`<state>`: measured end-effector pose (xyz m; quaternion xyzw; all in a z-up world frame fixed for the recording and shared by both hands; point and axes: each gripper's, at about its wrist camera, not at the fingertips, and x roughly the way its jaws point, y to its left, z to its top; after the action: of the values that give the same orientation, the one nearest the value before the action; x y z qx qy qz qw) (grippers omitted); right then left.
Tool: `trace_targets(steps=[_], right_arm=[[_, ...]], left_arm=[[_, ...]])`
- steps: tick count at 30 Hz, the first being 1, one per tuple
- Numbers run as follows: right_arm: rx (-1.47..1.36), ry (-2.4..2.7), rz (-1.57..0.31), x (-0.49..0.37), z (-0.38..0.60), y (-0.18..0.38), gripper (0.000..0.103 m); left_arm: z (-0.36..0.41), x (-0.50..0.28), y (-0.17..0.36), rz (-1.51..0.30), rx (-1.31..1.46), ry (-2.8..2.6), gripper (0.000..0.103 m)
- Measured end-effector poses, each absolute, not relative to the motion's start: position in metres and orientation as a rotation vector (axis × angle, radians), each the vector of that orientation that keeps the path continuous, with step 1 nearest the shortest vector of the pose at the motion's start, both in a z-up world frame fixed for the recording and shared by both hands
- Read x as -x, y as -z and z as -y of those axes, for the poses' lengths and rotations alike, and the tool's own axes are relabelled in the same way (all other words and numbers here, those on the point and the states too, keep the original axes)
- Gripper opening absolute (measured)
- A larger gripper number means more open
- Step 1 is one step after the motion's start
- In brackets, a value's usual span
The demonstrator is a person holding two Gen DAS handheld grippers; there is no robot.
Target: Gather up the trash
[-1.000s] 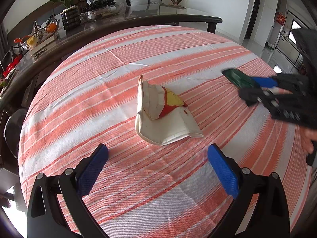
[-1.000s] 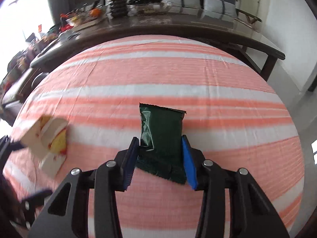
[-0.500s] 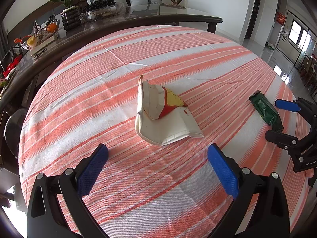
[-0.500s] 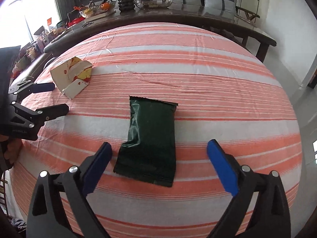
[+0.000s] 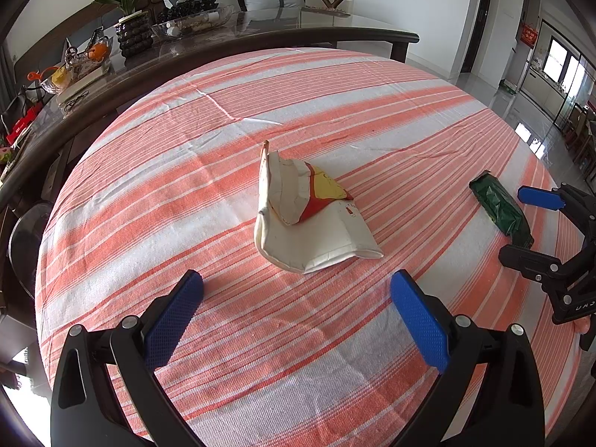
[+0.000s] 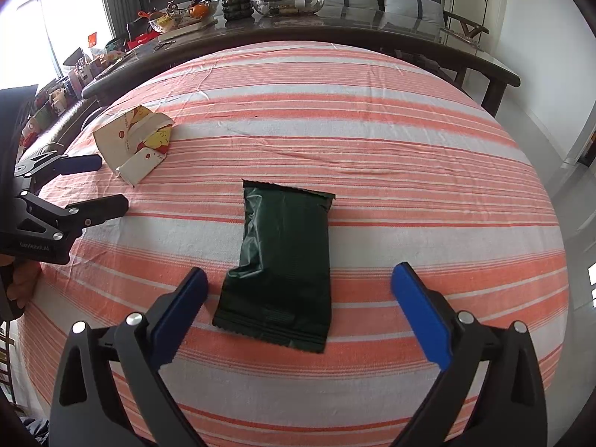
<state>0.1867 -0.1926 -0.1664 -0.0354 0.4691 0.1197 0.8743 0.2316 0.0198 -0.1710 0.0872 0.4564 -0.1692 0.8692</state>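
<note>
My right gripper [image 6: 298,298] jaws just opened wide; green wrapper [image 6: 279,264] lies between them on striped cloth [image 6: 409,171], untouched. Left gripper [image 5: 298,305] wide open, empty, near crumpled paper carton [image 5: 309,216].

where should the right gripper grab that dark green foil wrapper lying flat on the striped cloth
Grip the dark green foil wrapper across its narrow width, coming down from above with the open right gripper. It lies flat on the striped cloth, long axis pointing away, so the long side edges face the pads; the puffier middle probably gives more to pinch.
</note>
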Motion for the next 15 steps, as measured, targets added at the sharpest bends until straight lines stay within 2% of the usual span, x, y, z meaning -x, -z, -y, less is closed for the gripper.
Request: trace_targets(steps=[15], right_arm=[[0.078, -0.252, -0.981, -0.1864, 0.1920, 0.1676, 0.098]], left_arm=[[-0.0216, -0.2330, 0.1713, -0.955, -0.178, 0.357, 0.099]])
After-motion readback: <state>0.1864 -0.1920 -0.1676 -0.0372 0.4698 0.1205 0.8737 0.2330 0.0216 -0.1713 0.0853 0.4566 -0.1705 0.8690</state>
